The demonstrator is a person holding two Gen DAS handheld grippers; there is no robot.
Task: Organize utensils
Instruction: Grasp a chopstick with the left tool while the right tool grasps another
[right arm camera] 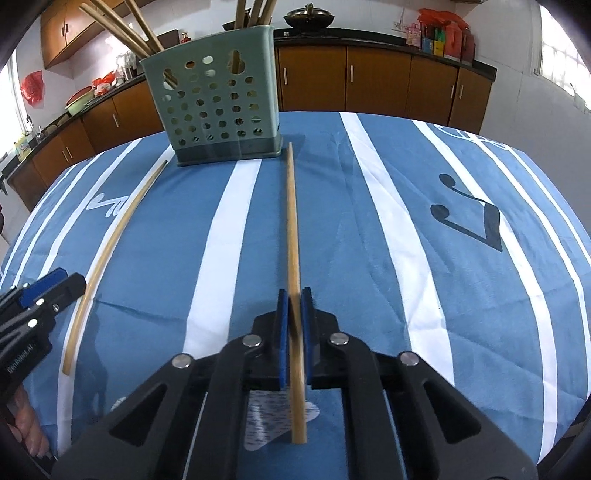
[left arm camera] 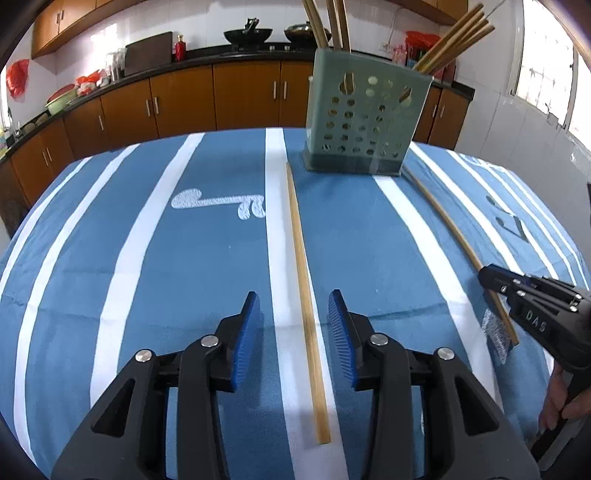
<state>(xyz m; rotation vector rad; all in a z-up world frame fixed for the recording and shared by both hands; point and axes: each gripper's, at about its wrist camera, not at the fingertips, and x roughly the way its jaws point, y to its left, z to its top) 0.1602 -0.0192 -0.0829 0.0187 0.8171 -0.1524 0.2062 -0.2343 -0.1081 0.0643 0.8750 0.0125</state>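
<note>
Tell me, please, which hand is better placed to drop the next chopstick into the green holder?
The right. The right gripper is shut on its chopstick, whose tip points at the green holder. The left gripper is open, its pads straddling the other chopstick without pressing it.

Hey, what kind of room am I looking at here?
Most likely a home kitchen: woks sit on a dark counter over wooden cabinets, and a perforated green chopstick holder stands on a table covered by a blue striped cloth.
</note>
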